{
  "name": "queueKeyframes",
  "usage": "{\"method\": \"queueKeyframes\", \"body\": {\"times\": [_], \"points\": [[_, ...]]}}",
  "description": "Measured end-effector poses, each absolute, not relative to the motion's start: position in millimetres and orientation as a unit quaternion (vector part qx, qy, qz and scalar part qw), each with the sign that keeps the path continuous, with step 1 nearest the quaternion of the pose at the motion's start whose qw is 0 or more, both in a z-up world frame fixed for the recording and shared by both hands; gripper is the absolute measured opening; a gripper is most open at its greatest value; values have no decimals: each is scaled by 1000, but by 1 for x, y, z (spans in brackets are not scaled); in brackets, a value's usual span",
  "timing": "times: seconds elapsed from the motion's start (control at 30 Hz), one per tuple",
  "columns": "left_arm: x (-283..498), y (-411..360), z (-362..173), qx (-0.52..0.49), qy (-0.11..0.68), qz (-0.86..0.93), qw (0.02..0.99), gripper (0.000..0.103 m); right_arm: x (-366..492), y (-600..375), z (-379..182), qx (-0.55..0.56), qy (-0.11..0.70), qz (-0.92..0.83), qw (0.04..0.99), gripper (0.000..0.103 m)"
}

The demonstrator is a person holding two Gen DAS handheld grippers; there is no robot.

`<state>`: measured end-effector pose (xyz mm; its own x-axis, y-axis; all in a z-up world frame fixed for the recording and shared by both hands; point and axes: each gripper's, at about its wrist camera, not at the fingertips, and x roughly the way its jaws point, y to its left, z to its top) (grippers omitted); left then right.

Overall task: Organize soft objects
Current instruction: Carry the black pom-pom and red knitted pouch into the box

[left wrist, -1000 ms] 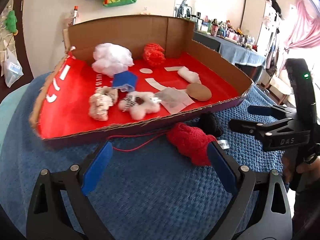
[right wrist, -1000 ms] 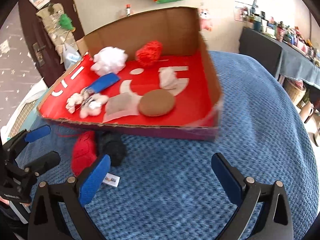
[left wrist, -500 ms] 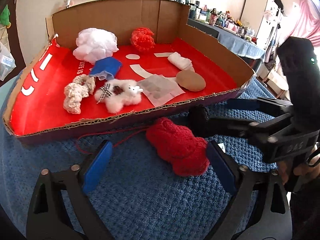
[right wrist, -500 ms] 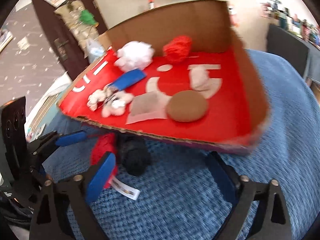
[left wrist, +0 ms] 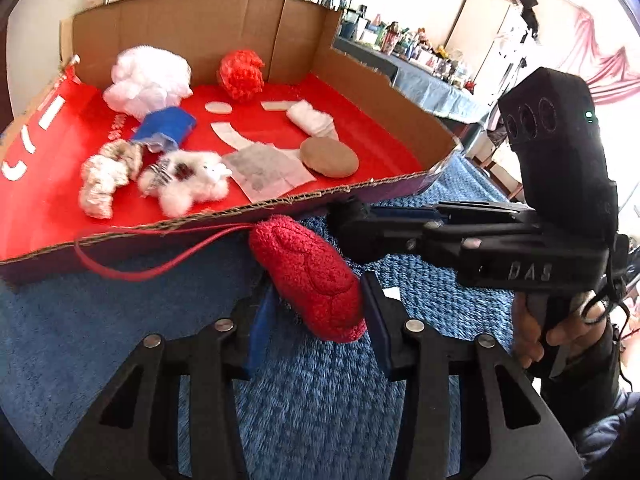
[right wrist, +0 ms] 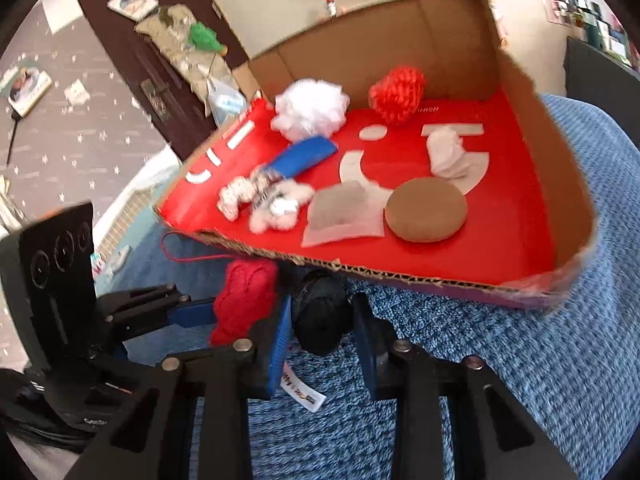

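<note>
My left gripper (left wrist: 316, 304) is closing on the red knitted pouch (left wrist: 310, 280); my right gripper (right wrist: 322, 332) is closing on the black knitted pouch (right wrist: 320, 316).

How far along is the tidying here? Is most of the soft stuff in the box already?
Mostly done: the cardboard box already holds several soft pieces, such as the white puff. In hand: the left gripper is closing on the red knitted piece, the right gripper on the black one. Left: both lie outside the box.
</note>
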<state>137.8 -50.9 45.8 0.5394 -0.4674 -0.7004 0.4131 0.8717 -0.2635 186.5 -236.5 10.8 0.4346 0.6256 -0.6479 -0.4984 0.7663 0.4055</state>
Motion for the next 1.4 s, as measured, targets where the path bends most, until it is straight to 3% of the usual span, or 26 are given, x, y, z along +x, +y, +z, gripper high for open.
{"method": "queueKeyframes", "body": {"times": [0.43,0.7,1.0,1.4], "points": [[129,-21,83,-39,368,-273,888,40,157,-245,52,73,364,305,877,33],[189,-29,111,-26,365,-308,878,40,207,-234,94,21,348,274,897,33],[293,-46,92,-8,429,-313,847,40,306,-211,88,-20,411,245,878,33],[345,-47,56,-25,492,-299,817,40,372,-186,46,-61,501,210,838,34]]}}
